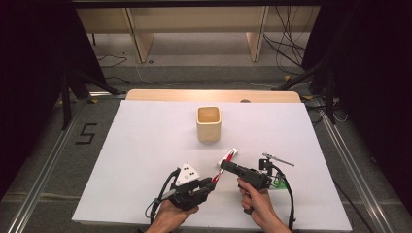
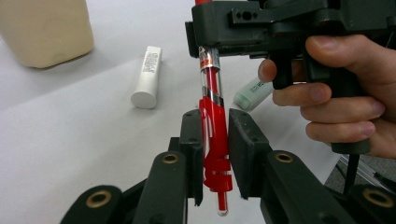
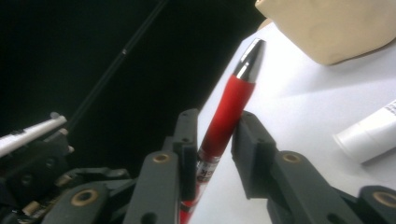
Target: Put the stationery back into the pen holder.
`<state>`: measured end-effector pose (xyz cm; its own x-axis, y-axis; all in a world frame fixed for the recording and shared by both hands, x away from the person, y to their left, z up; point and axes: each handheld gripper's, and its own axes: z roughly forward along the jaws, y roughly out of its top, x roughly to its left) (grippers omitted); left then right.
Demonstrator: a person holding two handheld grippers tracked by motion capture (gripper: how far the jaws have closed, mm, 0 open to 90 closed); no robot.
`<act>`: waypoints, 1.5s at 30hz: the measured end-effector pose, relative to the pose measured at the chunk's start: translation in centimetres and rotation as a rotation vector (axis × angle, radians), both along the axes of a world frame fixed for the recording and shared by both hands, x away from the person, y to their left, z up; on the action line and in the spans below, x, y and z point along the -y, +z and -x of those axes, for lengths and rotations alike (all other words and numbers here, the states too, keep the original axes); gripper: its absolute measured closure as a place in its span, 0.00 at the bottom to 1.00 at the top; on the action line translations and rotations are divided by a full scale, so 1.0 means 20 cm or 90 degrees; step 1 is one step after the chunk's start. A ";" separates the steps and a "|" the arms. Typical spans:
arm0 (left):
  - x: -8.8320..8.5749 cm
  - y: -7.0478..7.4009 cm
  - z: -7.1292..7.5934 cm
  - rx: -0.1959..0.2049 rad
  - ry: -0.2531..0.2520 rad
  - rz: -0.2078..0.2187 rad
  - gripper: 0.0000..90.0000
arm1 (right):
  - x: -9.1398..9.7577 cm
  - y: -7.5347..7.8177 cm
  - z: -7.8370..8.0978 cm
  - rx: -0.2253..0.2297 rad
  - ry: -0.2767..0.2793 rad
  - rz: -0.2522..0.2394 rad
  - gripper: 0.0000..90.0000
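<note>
A red pen [image 1: 217,175] with a clear barrel hangs above the white table between both hand-held grippers. My left gripper [image 2: 215,140] is shut on the pen's [image 2: 212,116] red clip end, with the pads pressing on both sides. My right gripper [image 3: 215,135] is shut on the other half, just below the red rubber grip [image 3: 231,102], and the silver tip points past its jaws. In the high view the left gripper [image 1: 210,183] and right gripper [image 1: 224,166] meet tip to tip near the table's front middle.
A tan square cup [image 1: 209,124] stands upright at the table's middle back. A white tube [image 1: 229,155] lies just beyond the grippers. A pale green-capped tube [image 2: 252,93] lies under the right hand. The white sheet [image 1: 145,145] covers the table.
</note>
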<state>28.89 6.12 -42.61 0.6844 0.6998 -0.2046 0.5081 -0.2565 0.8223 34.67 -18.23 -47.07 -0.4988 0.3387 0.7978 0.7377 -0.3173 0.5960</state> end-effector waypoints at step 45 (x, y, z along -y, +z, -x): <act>-0.44 -0.09 -0.15 0.001 0.015 -0.027 0.32 | 0.04 0.29 -0.12 0.195 -0.077 0.151 0.89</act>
<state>31.86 14.93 -44.39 0.6675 0.7241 -0.1736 0.5131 -0.2783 0.8120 37.07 -19.07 -41.36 -0.6468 0.5658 0.5114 0.4807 -0.2181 0.8493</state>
